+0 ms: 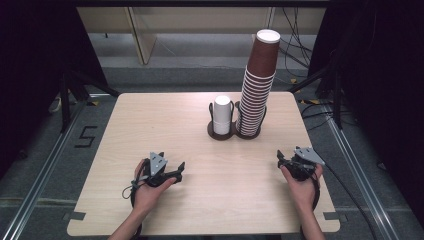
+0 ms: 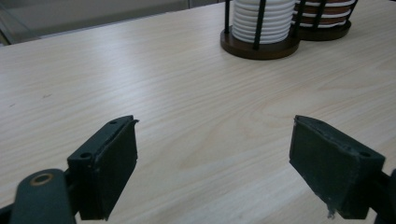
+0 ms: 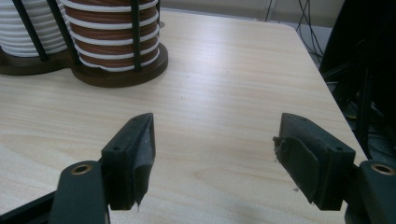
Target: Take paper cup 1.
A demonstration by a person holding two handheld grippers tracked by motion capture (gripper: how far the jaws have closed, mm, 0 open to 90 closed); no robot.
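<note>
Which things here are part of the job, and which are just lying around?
Part of the job:
- brown cup stack
- white cup stack
- holder
- left gripper, open
- right gripper, open

Lying around:
- cables on the floor
- marker on the floor

Tall brown cup stack (image 1: 257,87) upright beside short white stack (image 1: 222,115)

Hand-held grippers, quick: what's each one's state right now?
Left hand-held gripper: open, holding nothing, above bare table.
Right hand-held gripper: open, holding nothing.
</note>
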